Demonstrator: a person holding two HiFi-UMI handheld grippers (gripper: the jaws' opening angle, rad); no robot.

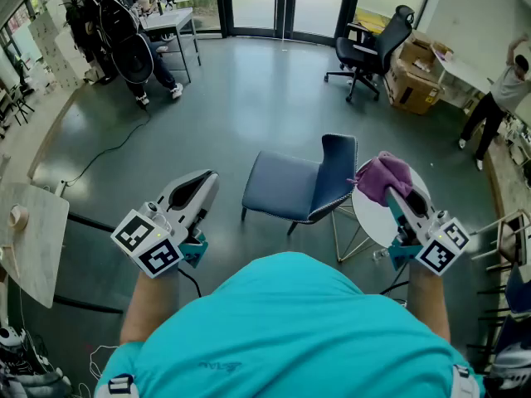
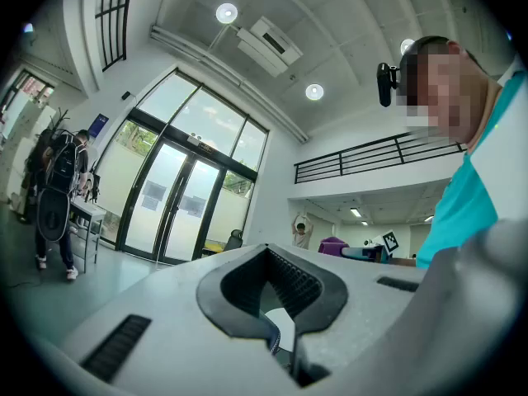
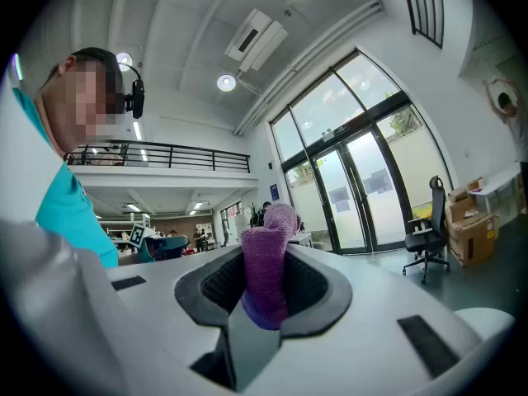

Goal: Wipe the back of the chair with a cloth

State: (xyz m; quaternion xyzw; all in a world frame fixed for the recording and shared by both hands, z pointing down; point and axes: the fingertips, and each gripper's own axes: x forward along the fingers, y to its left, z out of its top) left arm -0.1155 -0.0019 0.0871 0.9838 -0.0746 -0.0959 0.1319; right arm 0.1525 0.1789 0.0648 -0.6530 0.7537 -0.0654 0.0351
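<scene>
A blue chair (image 1: 286, 187) stands on the grey floor in the middle of the head view, its padded backrest (image 1: 337, 172) on the right side. My right gripper (image 1: 397, 191) is held just right of the backrest, shut on a purple cloth (image 1: 383, 177) that bunches out past the jaw tips. In the right gripper view the cloth (image 3: 268, 254) stands up between the dark pads of my right gripper (image 3: 264, 291). My left gripper (image 1: 195, 191) hovers left of the seat, apart from it. In its own view my left gripper (image 2: 276, 291) is shut, with nothing held.
A small round white table (image 1: 373, 220) sits under my right gripper, next to the chair. A black office chair (image 1: 373, 46) and cardboard boxes (image 1: 412, 81) stand at the back right. A person (image 1: 498, 98) is at the right wall, another (image 1: 124, 31) at the back left. A light table (image 1: 33, 239) juts in at the left.
</scene>
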